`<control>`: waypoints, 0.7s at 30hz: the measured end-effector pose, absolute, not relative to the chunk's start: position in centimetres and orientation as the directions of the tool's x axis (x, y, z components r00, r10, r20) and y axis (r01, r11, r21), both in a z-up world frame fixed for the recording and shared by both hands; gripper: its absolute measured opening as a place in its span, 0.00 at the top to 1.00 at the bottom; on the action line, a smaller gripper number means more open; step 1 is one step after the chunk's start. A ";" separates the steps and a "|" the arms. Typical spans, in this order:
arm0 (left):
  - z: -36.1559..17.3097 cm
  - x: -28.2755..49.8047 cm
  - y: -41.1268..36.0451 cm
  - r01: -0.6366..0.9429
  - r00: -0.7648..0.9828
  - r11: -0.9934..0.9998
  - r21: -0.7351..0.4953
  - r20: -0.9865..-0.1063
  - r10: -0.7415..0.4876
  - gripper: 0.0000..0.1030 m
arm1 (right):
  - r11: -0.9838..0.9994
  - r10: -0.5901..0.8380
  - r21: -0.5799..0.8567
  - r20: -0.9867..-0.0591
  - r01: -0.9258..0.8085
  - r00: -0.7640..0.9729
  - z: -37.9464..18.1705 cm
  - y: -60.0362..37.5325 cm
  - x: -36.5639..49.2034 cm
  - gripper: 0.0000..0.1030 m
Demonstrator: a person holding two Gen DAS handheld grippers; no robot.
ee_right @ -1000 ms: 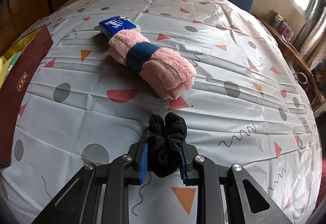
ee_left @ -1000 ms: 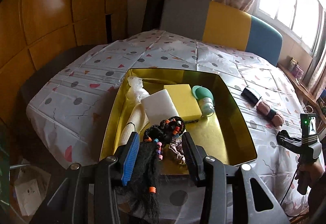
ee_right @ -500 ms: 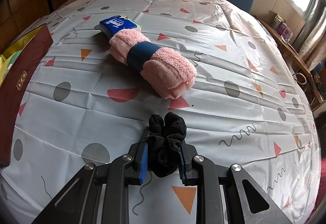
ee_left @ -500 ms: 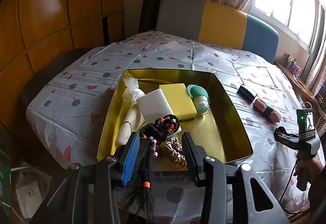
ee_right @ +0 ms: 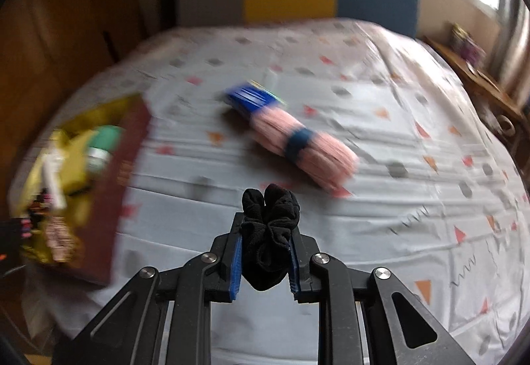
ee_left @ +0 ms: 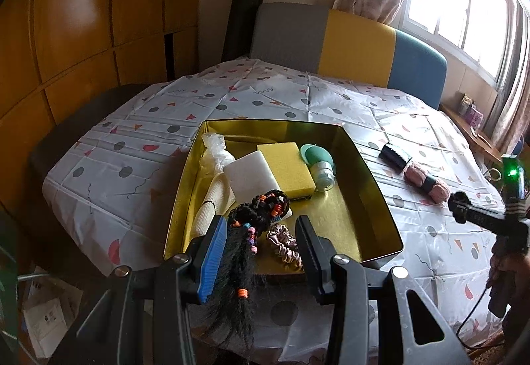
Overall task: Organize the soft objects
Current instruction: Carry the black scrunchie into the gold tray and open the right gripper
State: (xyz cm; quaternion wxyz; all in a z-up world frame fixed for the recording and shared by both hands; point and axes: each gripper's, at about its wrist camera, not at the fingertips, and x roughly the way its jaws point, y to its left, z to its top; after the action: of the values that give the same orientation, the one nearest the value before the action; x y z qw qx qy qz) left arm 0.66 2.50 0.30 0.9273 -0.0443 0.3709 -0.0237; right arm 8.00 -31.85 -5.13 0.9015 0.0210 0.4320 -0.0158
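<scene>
A black scrunchie [ee_right: 270, 225] is being pinched between the blue pads of the right gripper [ee_right: 265, 260], above the patterned cloth of the worktop [ee_right: 397, 199] and clear of it, with the gold tray [ee_left: 371, 179] lying off to the left in a blurred view. The scrunchie is judged to be very light, soft and easily squashed (the fabric is bunching into folds between the pads), so it is best taken across its gathered middle, as is being done here, rather than by a loose edge that could slip out. The left gripper [ee_left: 261, 249] is being held over the near rim of the tray with its jaws partly spread; a beaded black hairpiece [ee_left: 245, 232] is hanging against the blue left pad, and whether it is truly being gripped cannot be told. A pink towel roll [ee_right: 301, 146] and a blue tissue pack [ee_right: 251, 98] are waiting farther off on the cloth.
</scene>
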 end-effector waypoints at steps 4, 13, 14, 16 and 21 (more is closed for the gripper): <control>0.1 0.9 2.9 0.005 0.720 0.995 -0.102 -0.690 -0.074 0.58 | 0.995 0.092 0.050 -0.728 -0.082 0.679 -2.2 -27.2 7.5 0.78; 0.0 1.6 3.5 -0.007 0.729 0.995 -0.098 -0.682 -0.062 0.58 | 0.951 0.271 0.092 -0.709 -0.296 0.651 -0.9 -18.1 7.1 0.78; 0.0 1.7 3.6 -0.007 0.729 0.995 -0.097 -0.682 -0.061 0.58 | 0.944 0.284 0.093 -0.716 -0.316 0.638 -1.1 -17.1 7.1 0.78; -0.1 1.8 3.7 -0.008 0.730 0.996 -0.092 -0.681 -0.057 0.58 | 0.935 0.304 0.105 -0.728 -0.338 0.615 -1.8 -15.8 7.3 0.78; -0.4 2.1 4.1 -0.009 0.729 0.996 -0.088 -0.682 -0.054 0.58 | 0.922 0.322 0.115 -0.759 -0.370 0.566 -3.2 -13.4 8.2 0.78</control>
State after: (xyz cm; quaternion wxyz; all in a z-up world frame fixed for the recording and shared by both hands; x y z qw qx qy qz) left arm 2.11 4.07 -0.43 0.9289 -0.0427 0.3676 -0.0121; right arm 8.24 -13.41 -3.18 0.8845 -0.0283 0.4227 0.1954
